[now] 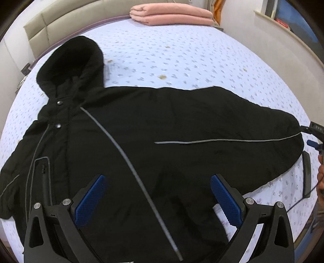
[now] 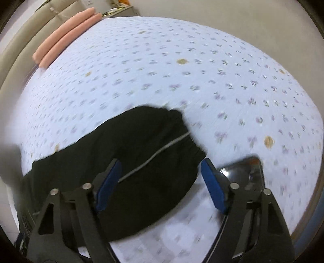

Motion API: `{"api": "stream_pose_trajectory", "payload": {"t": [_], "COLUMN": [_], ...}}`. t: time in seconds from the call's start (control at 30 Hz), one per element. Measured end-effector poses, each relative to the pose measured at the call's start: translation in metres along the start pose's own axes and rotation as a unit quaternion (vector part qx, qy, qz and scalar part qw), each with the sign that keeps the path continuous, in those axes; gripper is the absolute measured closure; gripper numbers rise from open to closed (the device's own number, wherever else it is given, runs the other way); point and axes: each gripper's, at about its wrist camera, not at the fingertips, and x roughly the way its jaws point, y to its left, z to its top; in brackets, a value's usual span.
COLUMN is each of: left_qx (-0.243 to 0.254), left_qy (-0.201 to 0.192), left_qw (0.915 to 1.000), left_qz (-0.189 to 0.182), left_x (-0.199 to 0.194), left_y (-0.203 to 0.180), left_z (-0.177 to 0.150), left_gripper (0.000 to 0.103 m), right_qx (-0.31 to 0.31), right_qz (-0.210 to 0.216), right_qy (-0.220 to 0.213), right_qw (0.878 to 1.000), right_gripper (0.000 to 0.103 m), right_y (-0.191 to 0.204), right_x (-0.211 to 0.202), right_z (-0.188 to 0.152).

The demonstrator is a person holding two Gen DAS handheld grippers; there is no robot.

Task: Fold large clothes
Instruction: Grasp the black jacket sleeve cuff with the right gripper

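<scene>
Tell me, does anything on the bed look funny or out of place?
Mostly no. The black jacket lies flat on the bed. Only a dark phone-like slab sits beside its sleeve cuff, and brownish spots dot the sheet.

jacket point(image 1: 141, 141): matt black cloth (grey trim); bedsheet point(image 1: 182, 56): soft printed cloth; pads point(image 1: 90, 200): textured blue rubber

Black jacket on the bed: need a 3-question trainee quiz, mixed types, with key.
1. True or false: the left gripper is shut on the black jacket.
2. Which lies at the head of the bed? A) folded pink blanket B) grey pillow C) laundry basket
3. Fill in: in the right wrist view, the right gripper hangs open over the jacket's ____ end, crossed by a grey stripe.

Key: 1 false; 2 A; 3 sleeve.
</scene>
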Motion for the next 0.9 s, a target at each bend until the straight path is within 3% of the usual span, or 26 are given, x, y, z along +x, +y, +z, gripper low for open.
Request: {"api": "stream_pose_trajectory", "payload": {"t": [0.17, 0.27, 0.43, 0.5, 0.63, 0.77, 0.83, 0.9], "left_qx": [0.008, 0.013, 0.01, 0.007, 0.011, 0.027, 0.043, 0.037], "left_qy": [0.008, 0.009, 0.01, 0.008, 0.007, 0.042, 0.046, 0.043], "left_qw": [0.9999, 0.9998, 0.9998, 0.9999, 0.9983, 0.997, 0.9973, 0.9976], "left_qz": [0.008, 0.013, 0.01, -0.007, -0.056, -0.059, -0.037, -0.039], "left_x": [0.013, 0.017, 0.027, 0.031, 0.049, 0.094, 0.109, 0.11], "left_y": [-0.017, -0.021, -0.024, -0.025, -0.038, -0.057, -0.065, -0.065], "left_z": [0.007, 0.008, 0.014, 0.018, 0.026, 0.027, 0.025, 0.027], "left_gripper": [0.0, 0.0, 0.0, 0.0, 0.0, 0.001, 0.0, 0.0], "right_qx": [-0.01, -0.033, -0.064, -0.074, -0.087, -0.078, -0.062, -0.054], "right_qz": [0.002, -0.005, -0.005, 0.004, 0.032, 0.021, 0.013, 0.007], "right_qy": [0.038, 0.034, 0.025, 0.012, -0.024, -0.02, -0.003, 0.013], "right_qw": [0.999, 0.999, 0.998, 0.997, 0.995, 0.997, 0.998, 0.998], "right_gripper": [0.028, 0.03, 0.067, 0.073, 0.074, 0.074, 0.074, 0.074], "right_y": [-0.009, 0.0, 0.016, 0.027, 0.04, 0.039, 0.027, 0.018], "right_x": [0.037, 0.041, 0.039, 0.022, -0.017, -0.012, 0.002, 0.018], "right_z": [0.009, 0.009, 0.011, 0.009, 0.001, 0.001, 0.001, 0.003]}}
